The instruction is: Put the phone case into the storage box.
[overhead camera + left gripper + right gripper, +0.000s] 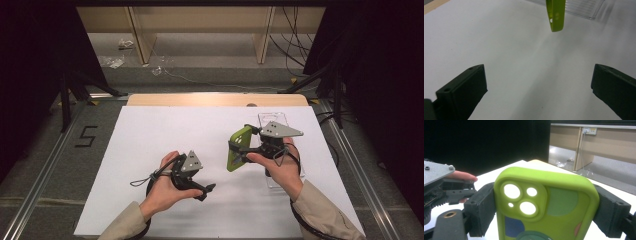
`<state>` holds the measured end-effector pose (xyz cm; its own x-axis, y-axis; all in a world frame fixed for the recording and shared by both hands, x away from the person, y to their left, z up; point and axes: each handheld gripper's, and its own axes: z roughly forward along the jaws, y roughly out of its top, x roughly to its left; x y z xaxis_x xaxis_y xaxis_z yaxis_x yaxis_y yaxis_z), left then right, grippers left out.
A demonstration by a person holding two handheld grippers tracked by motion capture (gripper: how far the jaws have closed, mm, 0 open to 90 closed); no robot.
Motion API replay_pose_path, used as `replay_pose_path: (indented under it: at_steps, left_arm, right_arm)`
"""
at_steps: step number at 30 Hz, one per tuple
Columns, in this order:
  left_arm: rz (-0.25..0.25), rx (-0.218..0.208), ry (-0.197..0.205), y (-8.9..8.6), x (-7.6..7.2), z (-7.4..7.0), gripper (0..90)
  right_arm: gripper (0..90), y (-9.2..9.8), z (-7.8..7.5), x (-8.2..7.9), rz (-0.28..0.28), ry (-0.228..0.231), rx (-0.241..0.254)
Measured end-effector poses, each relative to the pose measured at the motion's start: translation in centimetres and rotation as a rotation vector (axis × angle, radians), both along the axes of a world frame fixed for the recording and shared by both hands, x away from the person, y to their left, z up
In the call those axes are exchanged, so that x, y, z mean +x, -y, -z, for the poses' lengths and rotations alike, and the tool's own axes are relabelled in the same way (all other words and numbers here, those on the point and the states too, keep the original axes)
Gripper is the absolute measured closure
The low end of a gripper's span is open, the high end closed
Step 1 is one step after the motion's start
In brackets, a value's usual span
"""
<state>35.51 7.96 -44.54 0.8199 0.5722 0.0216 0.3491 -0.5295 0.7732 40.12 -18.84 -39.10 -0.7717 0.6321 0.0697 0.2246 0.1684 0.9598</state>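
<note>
A lime-green phone case (239,147) stands on edge above the white sheet, and my right gripper (243,145) is shut on it across its width. In the right gripper view the case (544,207) shows its camera cut-outs, with a black jaw pressed on each side. My left gripper (206,191) hovers low at the front centre, pointing right toward the case. Its jaws (538,67) stand wide apart with nothing between them. In the left gripper view the case's lower end (555,15) hangs ahead.
A clear plastic box (272,119) lies on the white sheet (165,135) under the right hand and shows ribbed (579,7) behind the case. A wooden table edge (215,99) runs along the back. Black stand legs (75,85) and cables flank the table.
</note>
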Motion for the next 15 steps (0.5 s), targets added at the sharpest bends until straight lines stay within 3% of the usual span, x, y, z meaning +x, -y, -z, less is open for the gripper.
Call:
replay_pose_path:
  at_steps: [15]
  left_arm:
    - [-0.003,0.017,-0.004,-1.4,-0.4,0.4,0.0]
  right_arm:
    - [16.9,0.6,-0.6,0.1,-0.03,-0.006,-0.033]
